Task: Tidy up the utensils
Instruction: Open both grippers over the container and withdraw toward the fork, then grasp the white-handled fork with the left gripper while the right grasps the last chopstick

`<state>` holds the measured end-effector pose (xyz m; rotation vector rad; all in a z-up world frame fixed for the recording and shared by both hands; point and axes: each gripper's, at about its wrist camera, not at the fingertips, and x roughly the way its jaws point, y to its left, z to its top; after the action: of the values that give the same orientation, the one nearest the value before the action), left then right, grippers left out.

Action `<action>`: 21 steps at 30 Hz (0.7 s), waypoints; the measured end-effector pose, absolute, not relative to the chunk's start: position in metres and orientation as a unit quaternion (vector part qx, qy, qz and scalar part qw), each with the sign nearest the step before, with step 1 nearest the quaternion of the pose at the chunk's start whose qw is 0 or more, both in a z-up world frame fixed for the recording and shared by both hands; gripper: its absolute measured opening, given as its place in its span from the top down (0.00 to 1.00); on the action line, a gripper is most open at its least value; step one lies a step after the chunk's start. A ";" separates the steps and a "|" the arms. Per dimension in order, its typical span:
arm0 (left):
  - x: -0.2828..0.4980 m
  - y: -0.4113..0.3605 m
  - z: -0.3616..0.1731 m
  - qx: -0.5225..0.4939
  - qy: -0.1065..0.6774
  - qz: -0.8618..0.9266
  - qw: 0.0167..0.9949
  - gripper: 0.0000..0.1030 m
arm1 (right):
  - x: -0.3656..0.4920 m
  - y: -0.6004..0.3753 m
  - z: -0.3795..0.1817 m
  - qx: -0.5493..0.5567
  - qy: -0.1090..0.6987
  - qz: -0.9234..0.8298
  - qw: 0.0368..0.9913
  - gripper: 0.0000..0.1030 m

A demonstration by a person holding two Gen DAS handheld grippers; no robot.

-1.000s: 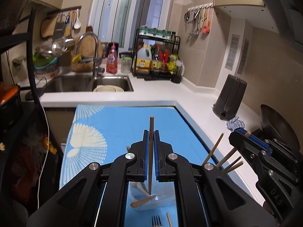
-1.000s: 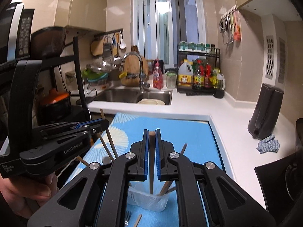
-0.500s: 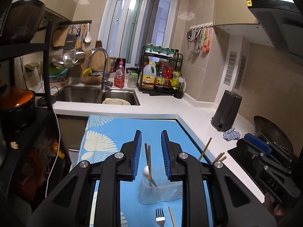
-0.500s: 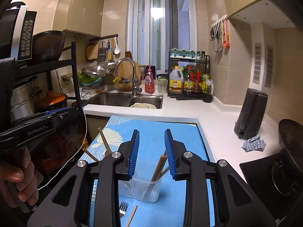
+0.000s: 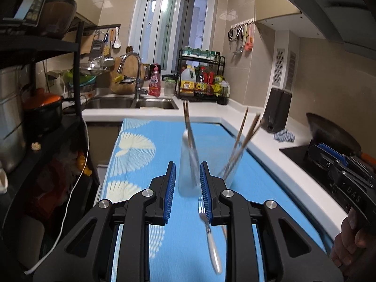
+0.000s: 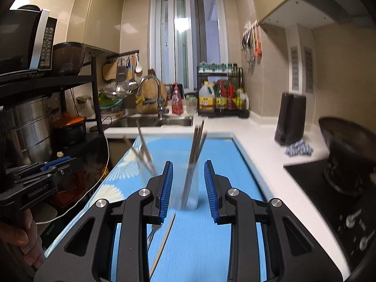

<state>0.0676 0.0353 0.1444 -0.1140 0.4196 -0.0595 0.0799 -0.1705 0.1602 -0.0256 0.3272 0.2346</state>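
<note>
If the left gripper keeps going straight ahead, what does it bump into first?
Probably the clear holder with chopsticks in it, standing on the blue mat just beyond the open left gripper. Motion blur makes depth uncertain.

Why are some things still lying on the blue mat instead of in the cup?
A fork and one loose chopstick lie flat on the blue mat, in front of the clear cup where the other chopsticks stand. Both tongs are open and empty, so these two look unsorted.

The right gripper [image 6: 188, 185] is hovering with fingers [image 6: 166, 188] spread, framing a clear cup [image 6: 189, 188] of chopsticks [image 6: 196, 145] standing on the blue mat [image 6: 211, 235]; a fork [image 6: 154, 232] is lying nearer.
</note>
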 end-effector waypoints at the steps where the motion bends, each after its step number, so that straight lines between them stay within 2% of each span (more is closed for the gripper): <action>1: 0.060 0.035 0.133 -0.056 0.214 -0.026 0.975 0.79 | 0.076 -0.170 0.149 -0.011 0.174 0.116 0.978 0.72; 13: 0.020 0.058 0.049 -0.129 0.281 0.014 0.951 0.79 | 0.043 -0.149 0.044 -0.025 0.268 0.122 0.955 0.72; 21: 0.022 0.057 0.037 -0.121 0.288 0.023 0.950 0.79 | 0.046 -0.119 -0.004 -0.035 0.312 0.144 0.939 0.72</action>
<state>0.0222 0.0569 0.0369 -0.2471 0.5863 0.0466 0.0459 -0.1194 -0.0036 -0.0706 0.6362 0.2934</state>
